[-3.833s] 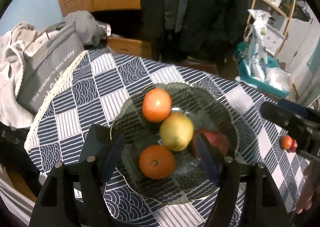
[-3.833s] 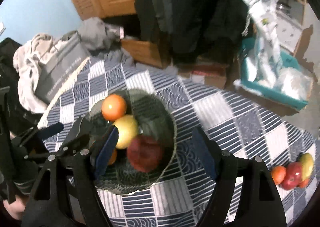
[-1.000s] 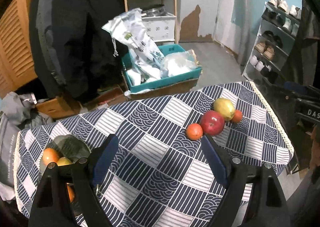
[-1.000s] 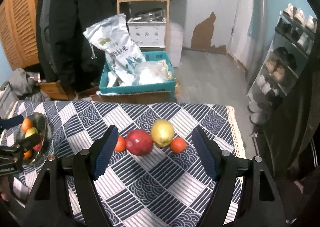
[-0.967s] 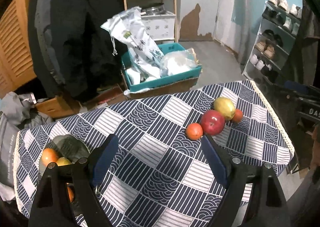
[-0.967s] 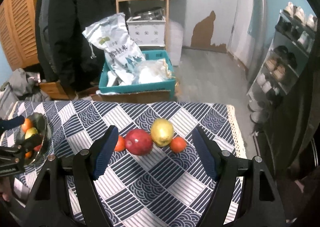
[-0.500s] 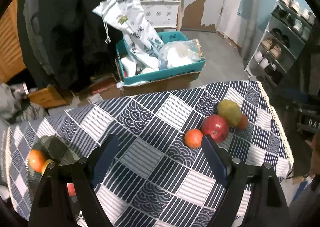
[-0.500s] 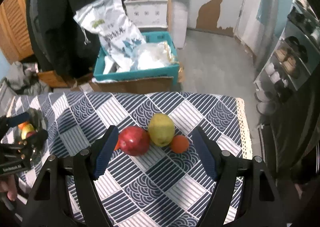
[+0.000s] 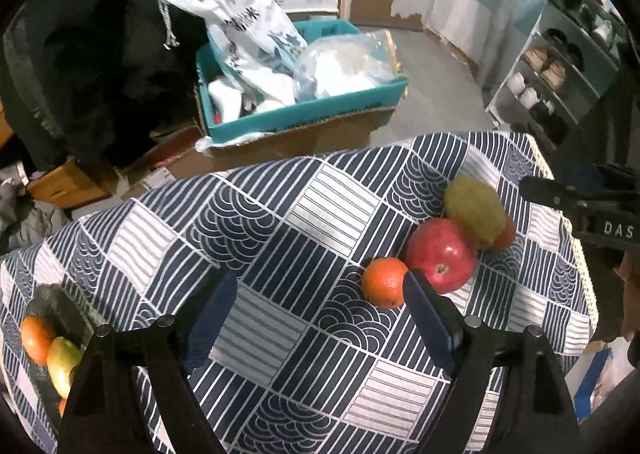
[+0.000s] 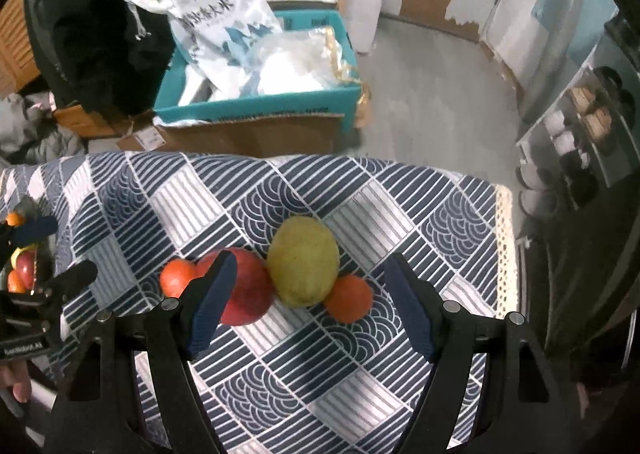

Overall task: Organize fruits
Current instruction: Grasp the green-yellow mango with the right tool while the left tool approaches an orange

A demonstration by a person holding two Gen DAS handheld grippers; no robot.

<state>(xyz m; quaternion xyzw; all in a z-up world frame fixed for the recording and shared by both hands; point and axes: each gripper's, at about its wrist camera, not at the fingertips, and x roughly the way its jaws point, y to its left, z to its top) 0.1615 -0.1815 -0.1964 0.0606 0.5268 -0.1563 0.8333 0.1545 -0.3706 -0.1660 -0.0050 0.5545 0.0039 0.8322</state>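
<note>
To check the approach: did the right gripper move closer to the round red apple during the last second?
Yes. The right gripper came down toward the red apple, which looks larger now.

Cluttered home: shoe rack (image 9: 560,66), tablecloth (image 9: 304,214)

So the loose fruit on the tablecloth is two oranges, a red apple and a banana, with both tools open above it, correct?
Not quite: there is no banana. The yellow-green fruit is round, pear-like, touching the red apple and an orange, as the right wrist view shows. The rest holds.
</note>
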